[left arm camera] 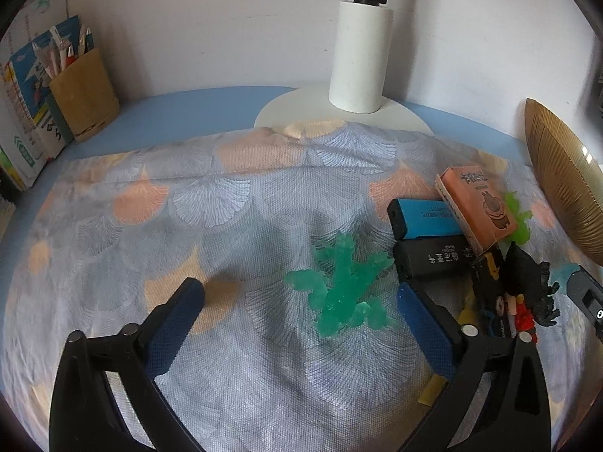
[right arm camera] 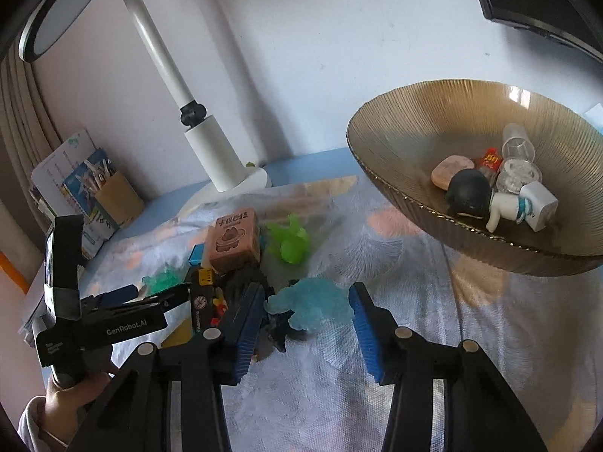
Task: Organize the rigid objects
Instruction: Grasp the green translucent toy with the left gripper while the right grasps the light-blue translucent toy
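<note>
Left tongs [left arm camera: 301, 301]: I hold them wide apart, low over the patterned cloth [left arm camera: 188, 207], fingers pointing toward 12 o'clock and gripping nothing.
Teal dinosaur [left arm camera: 341, 286]: lies flat on the cloth between my left fingertips, nearer the 3 o'clock finger; I cannot tell if it touches that pad.
Right tongs [right arm camera: 305, 314]: spread wide, tilted down at the cloth, holding nothing.
Pale blue dinosaur [right arm camera: 312, 307]: sits between my right fingers, near both pads; contact is unclear.
My left hand [right arm camera: 71, 391]: at 8 o'clock in the right view, wrapped round the left tool's handle.
Pile: orange box [right arm camera: 233, 239], lime green dinosaur [right arm camera: 292, 243] and black dinosaur [left arm camera: 535, 286] crowd together at 11 o'clock of my right tongs.
Bowl [right arm camera: 395, 143]: ribbed amber glass at 2 o'clock, already holding small items.
Lamp [left arm camera: 360, 52]: white, at 12 o'clock by the wall.
</note>
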The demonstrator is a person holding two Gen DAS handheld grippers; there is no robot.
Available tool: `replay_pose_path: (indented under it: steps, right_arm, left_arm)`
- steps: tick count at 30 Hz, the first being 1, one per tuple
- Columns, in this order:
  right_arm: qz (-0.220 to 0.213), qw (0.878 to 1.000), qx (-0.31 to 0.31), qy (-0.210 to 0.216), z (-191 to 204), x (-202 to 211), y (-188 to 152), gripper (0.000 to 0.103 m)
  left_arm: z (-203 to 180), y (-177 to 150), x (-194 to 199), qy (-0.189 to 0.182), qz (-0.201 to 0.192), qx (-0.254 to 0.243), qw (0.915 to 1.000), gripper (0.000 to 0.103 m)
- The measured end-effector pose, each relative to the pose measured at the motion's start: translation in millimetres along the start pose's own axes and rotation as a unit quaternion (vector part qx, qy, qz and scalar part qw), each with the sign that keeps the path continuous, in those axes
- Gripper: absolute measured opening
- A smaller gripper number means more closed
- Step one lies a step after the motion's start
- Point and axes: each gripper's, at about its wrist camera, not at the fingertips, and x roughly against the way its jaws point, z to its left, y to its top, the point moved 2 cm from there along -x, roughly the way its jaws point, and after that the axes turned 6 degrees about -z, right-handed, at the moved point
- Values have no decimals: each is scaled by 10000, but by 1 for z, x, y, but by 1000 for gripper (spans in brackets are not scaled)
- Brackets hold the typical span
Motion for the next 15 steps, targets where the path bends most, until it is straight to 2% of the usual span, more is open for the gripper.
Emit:
replay_pose_path:
  steps: [1, 2, 3, 7, 15]
  right_arm:
    - [-4, 10000, -7, 9, 0, 0, 0, 46]
    - [-3, 10000, -8, 2, 0, 0, 0, 46]
    - [-7, 10000, -10, 4, 1, 0, 0, 46]
    - [1, 10000, 2, 26, 2, -1, 0, 46]
    - [-99, 9998, 129, 137, 8, 5, 0, 46]
  left_arm:
    - [-1, 0, 3, -19, -80, -30, 10000, 71]
    - [-1, 0, 6, -38, -165, -45, 9998, 58]
    - [-3, 0, 8, -97, -217, -73, 9997, 50]
    - [-7, 0, 9, -166, -225, -102, 9996, 46]
    - [4, 0, 11, -349, -308, 82, 9989, 46]
